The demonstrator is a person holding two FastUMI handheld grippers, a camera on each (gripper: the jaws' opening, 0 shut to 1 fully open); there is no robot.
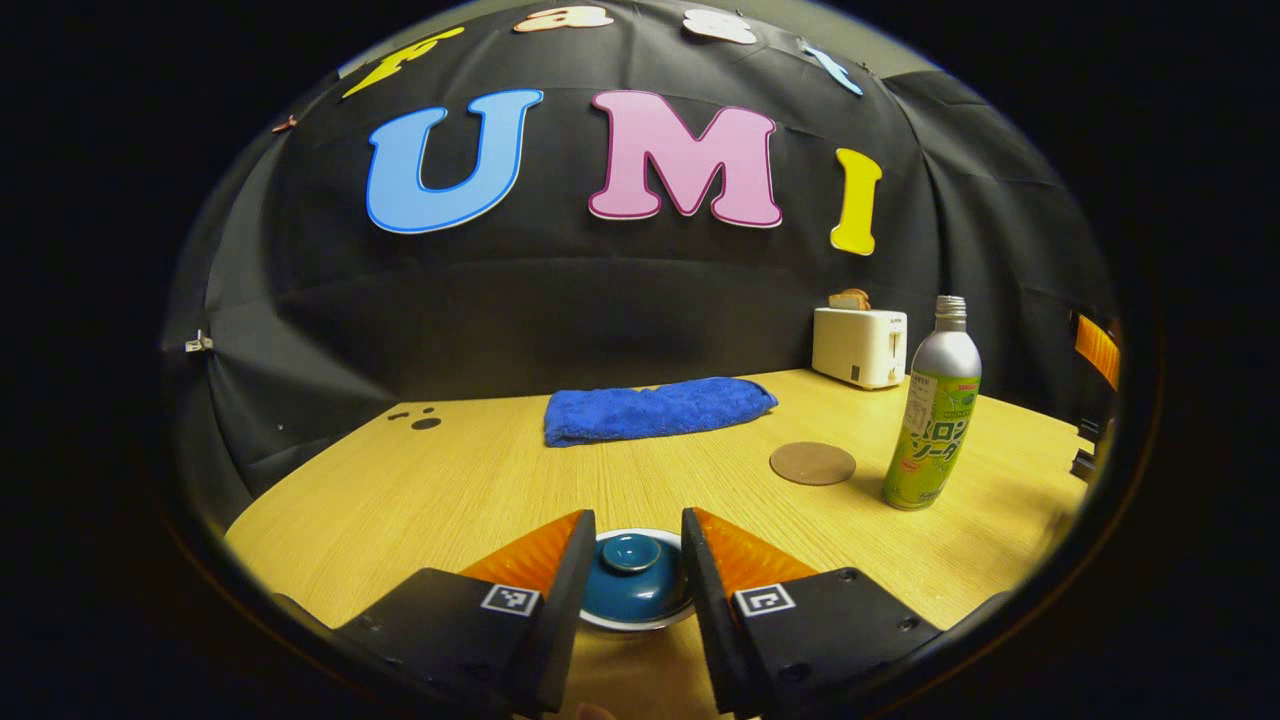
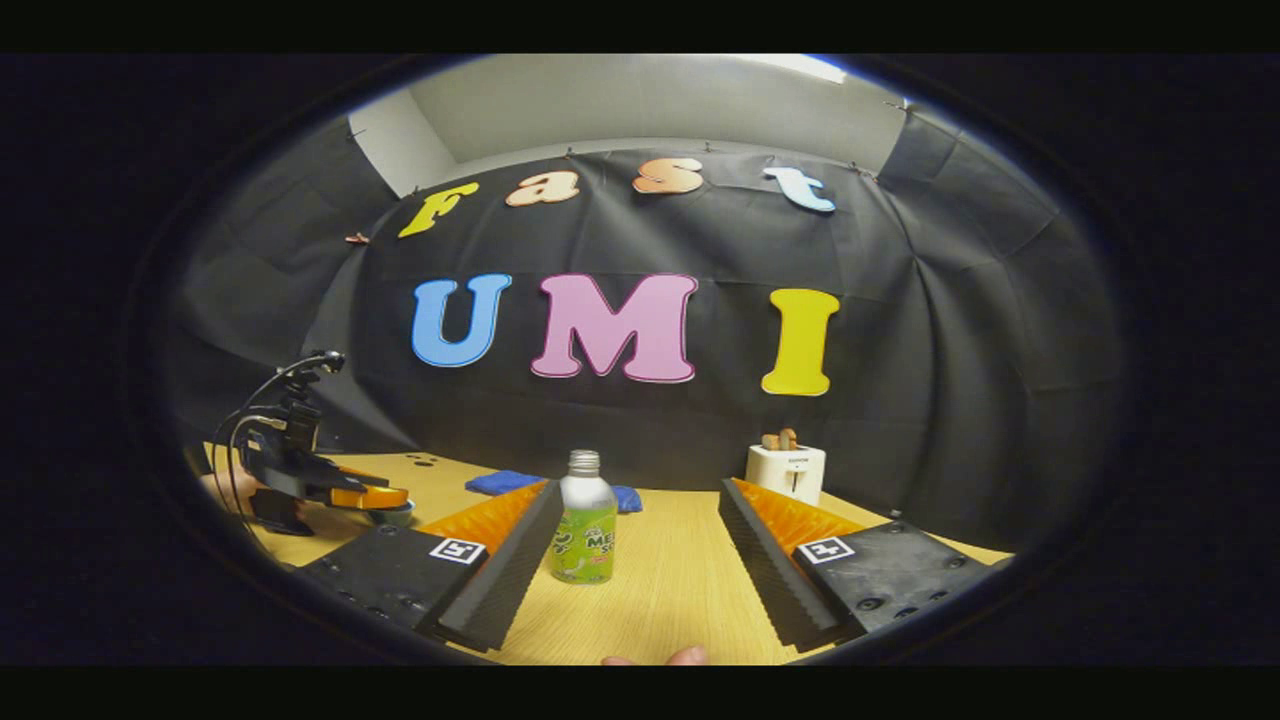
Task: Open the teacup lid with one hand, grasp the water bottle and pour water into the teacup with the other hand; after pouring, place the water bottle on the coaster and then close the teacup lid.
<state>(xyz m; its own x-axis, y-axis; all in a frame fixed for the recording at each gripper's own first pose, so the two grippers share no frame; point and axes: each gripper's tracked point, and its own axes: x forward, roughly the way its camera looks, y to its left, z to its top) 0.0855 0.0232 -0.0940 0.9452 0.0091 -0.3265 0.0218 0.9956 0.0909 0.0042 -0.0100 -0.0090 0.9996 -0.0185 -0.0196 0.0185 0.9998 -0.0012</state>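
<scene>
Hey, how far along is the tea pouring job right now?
Nothing looks finished yet. In hand: the left gripper straddles the teacup lid, jaws open, lid still on the cup. The right gripper is open, facing the water bottle, not gripping it. Left: lift lid, pour, set bottle on the bare coaster, close lid.

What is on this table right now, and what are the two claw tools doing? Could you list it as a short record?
table: wooden top
teacup lid: still on the cup
left gripper: open, fingers either side of the lid
water bottle: upright, untouched
right gripper: open, bottle ahead between its fingers
coaster: round, bare, beside the bottle
blue towel: folded, near the back
toaster: back corner, bread in it
</scene>
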